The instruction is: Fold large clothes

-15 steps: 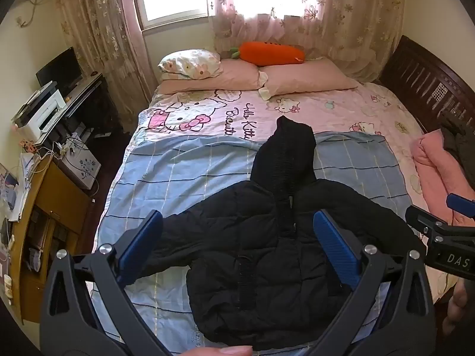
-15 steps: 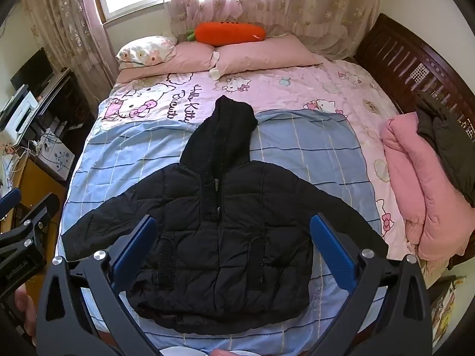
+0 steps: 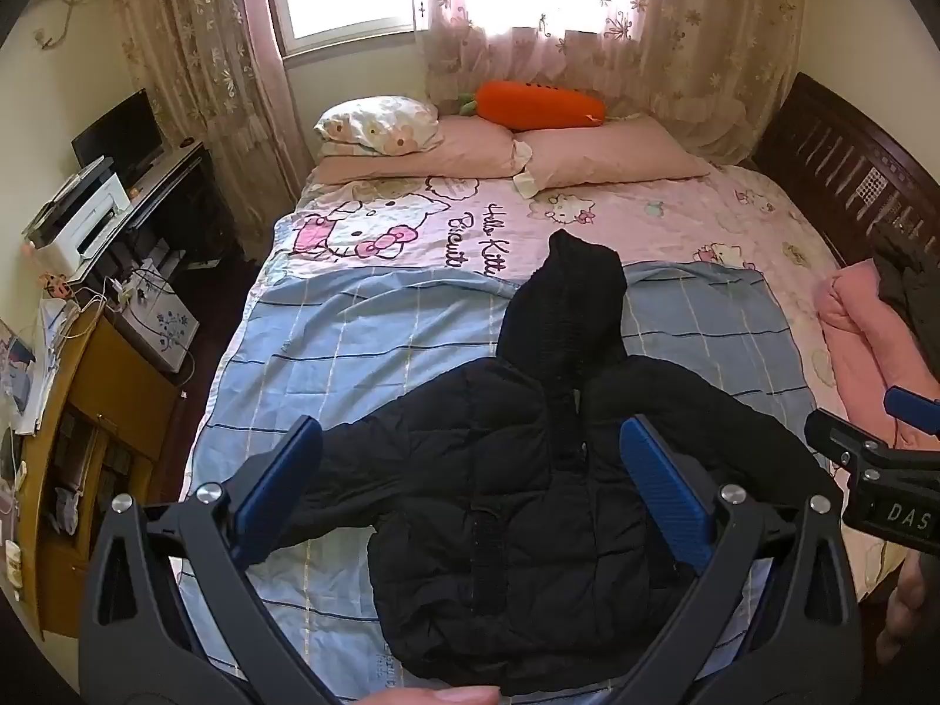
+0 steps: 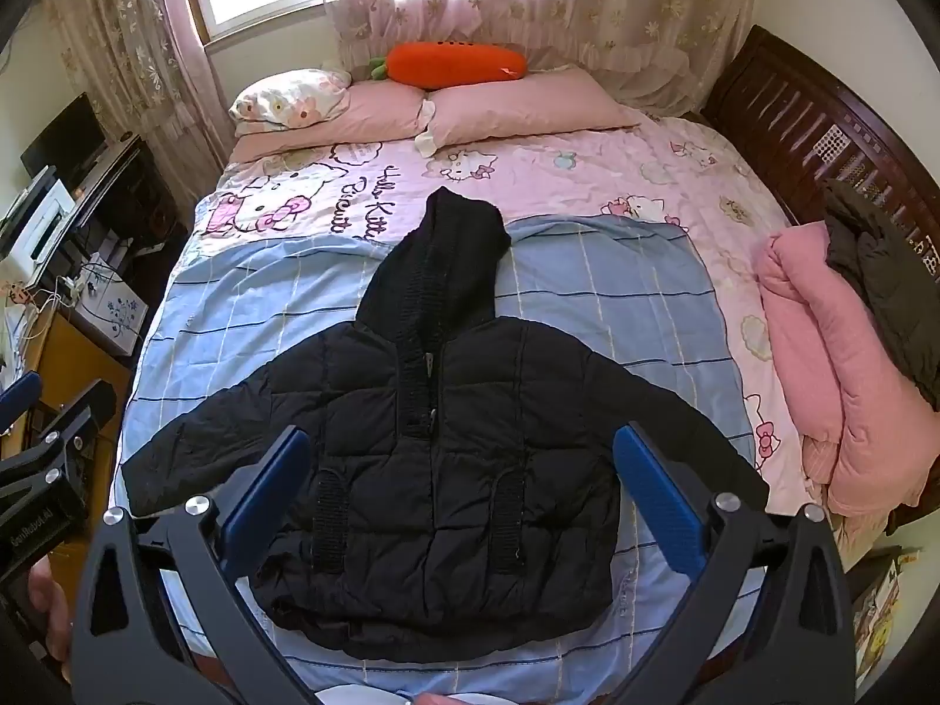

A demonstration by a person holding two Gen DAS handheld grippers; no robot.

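Observation:
A black hooded puffer jacket (image 3: 517, 499) (image 4: 446, 470) lies flat and front-up on the blue checked sheet (image 3: 364, 352) (image 4: 617, 305), sleeves spread to both sides, hood pointing toward the pillows. My left gripper (image 3: 470, 476) hovers above the jacket's left half, jaws wide open with nothing between the blue pads. My right gripper (image 4: 461, 482) hangs over the jacket's lower middle, also open and empty. Each gripper's tip shows at the edge of the other's view: the right gripper (image 3: 881, 458) and the left gripper (image 4: 35, 440).
Pink pillows (image 4: 517, 106) and an orange carrot cushion (image 4: 458, 61) lie at the head of the bed. A folded pink quilt (image 4: 834, 388) with a dark garment (image 4: 881, 276) sits at the right edge by the wooden headboard (image 4: 793, 117). A desk with a printer (image 3: 82, 223) stands left.

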